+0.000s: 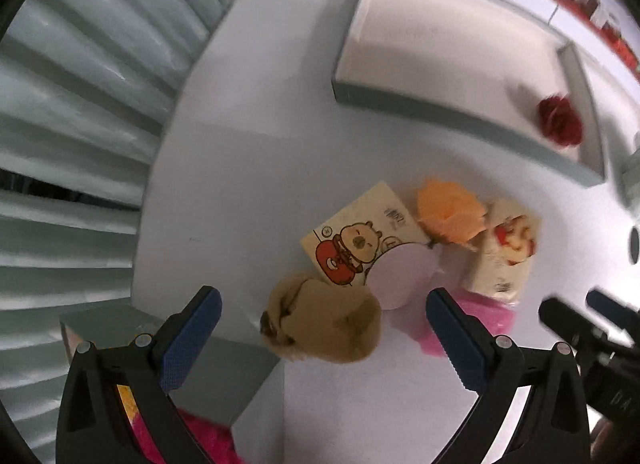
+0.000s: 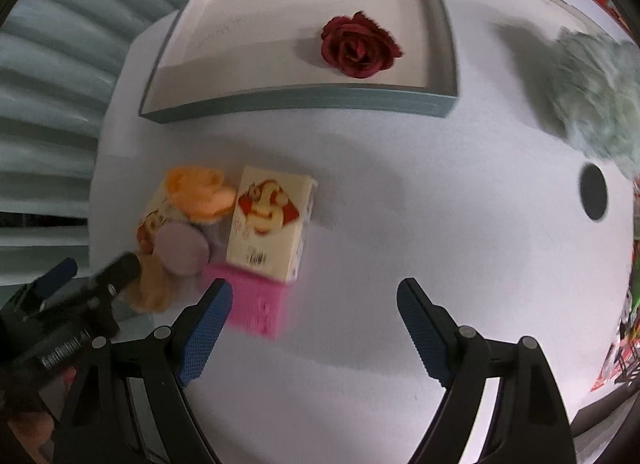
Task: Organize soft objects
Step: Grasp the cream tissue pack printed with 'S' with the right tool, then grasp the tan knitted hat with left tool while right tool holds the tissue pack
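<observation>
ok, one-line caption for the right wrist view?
Right gripper open above the table, by a pink sponge and tissue pack; red rose in the tray.

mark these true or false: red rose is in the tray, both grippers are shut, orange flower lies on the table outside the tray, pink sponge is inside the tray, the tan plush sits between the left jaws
1. The red rose lies in the tray. True.
2. Both grippers are shut. False: the left gripper and right gripper both stand open.
3. The orange flower lies on the table, outside the tray. True.
4. The pink sponge is inside the tray. False: it lies on the table by the tissue pack.
5. The tan plush shows between the left jaws, not pinched. True.
</observation>
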A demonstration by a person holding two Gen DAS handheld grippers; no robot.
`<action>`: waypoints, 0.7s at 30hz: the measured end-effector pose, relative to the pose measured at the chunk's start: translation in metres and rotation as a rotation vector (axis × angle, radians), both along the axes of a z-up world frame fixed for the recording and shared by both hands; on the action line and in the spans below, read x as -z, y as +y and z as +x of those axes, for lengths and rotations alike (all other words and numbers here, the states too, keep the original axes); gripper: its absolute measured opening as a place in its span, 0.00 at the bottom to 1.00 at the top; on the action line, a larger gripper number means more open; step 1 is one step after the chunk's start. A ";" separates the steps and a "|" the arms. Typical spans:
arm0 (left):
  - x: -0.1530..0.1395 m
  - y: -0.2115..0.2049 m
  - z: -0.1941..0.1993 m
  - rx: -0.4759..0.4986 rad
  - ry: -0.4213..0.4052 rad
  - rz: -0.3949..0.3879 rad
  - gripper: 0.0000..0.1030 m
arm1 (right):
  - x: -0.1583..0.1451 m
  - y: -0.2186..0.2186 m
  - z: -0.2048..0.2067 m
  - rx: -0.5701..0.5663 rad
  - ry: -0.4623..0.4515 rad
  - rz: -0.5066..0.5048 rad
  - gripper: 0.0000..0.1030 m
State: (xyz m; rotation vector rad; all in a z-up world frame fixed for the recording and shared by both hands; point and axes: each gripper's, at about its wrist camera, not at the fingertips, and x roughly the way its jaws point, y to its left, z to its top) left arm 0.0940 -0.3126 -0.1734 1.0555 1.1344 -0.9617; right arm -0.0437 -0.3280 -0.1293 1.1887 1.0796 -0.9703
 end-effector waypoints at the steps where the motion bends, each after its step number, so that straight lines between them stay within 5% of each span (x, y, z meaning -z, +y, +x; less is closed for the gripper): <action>1: 0.006 -0.001 0.001 0.007 -0.016 0.015 1.00 | 0.004 -0.003 0.003 -0.004 0.001 0.001 0.84; 8: 0.045 -0.009 0.012 -0.023 0.010 0.098 1.00 | 0.038 -0.024 0.041 -0.047 0.011 0.015 0.84; 12: 0.065 -0.015 0.005 -0.009 0.060 0.152 1.00 | 0.048 -0.026 0.066 -0.142 0.106 -0.006 0.86; 16: 0.066 -0.014 -0.013 0.018 0.068 0.144 1.00 | 0.046 -0.013 0.074 -0.269 0.234 -0.085 0.56; 21: 0.060 0.001 -0.063 0.150 0.142 0.111 1.00 | 0.045 0.002 0.017 -0.190 0.165 -0.030 0.56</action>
